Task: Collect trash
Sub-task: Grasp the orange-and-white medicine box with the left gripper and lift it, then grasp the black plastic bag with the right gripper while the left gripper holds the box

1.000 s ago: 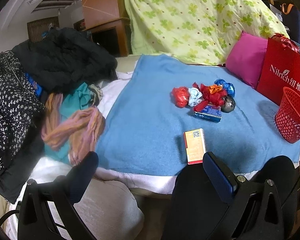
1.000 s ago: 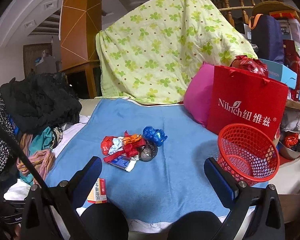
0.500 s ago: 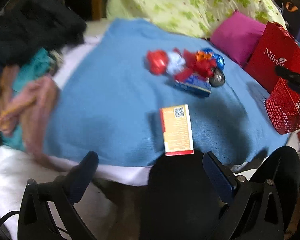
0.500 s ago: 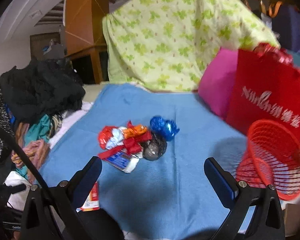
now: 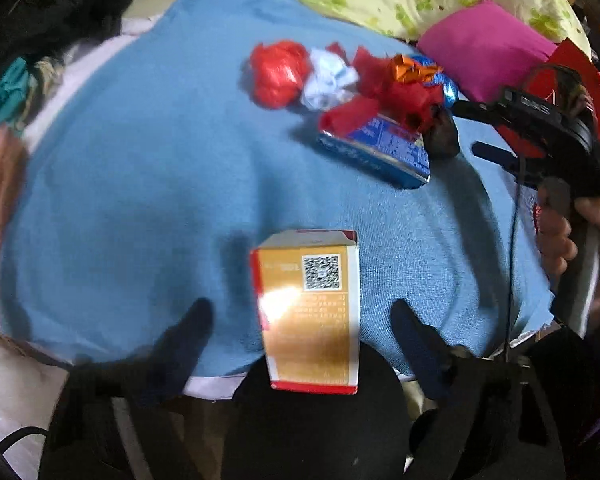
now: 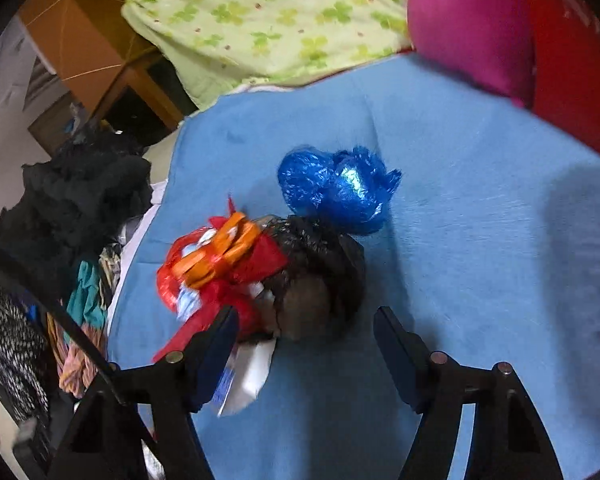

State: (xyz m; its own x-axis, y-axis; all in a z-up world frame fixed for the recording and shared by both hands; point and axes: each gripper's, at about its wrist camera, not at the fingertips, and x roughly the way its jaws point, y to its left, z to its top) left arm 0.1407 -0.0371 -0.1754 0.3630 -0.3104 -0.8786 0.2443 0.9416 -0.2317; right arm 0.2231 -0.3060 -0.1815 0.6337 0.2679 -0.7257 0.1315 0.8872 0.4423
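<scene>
Left gripper (image 5: 300, 320): jaws closing, straddling the box (image 5: 310, 312), pads not yet pressing it; lined up for a grab.
Box: flat on the blue towel (image 5: 140, 180), at its near edge.
Right gripper (image 6: 304, 330): jaws closing over the dark ball (image 6: 316, 280) in the wrapper pile (image 6: 220, 268), nothing gripped.
Change: a second ago both hung higher, jaws fully wide; the red basket was in view, now barely.

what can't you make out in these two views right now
- Left wrist view: small print on the orange box, blurred and under glare.
- Left wrist view: red bag, mostly behind the right gripper.
- Right wrist view: flat blue packet, partly behind the gripper's left finger and the wrappers.
- Both views: the red basket cannot be identified.
</scene>
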